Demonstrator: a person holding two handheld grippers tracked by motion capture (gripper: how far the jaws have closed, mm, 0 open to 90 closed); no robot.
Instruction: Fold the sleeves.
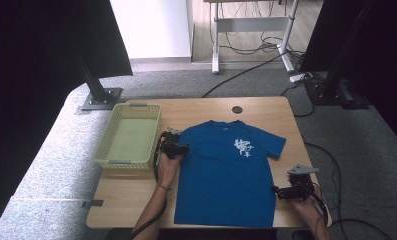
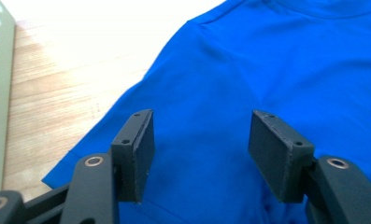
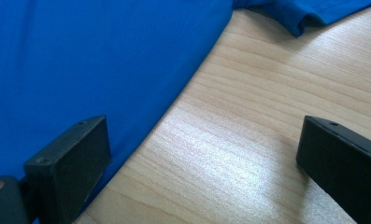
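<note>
Left tool (image 1: 178, 148) held forward at the end of a nearly straight left forearm (image 1: 153, 207) coming in from the bottom edge, jaws spread wide and level in the left gripper view (image 2: 199, 154). Right tool (image 1: 281, 192) kept close in, near the bottom right, gripped by the right hand (image 1: 306, 200) and pointed leftward, jaws wide apart in the right gripper view (image 3: 202, 158). Well apart from each other.

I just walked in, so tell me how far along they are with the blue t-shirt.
Early on. The blue t-shirt already lies spread flat, print up, on the table. In hand: the left gripper is open over the sleeve, the right gripper open at the shirt's side edge. No fold is made yet, and the basket holds nothing.
</note>
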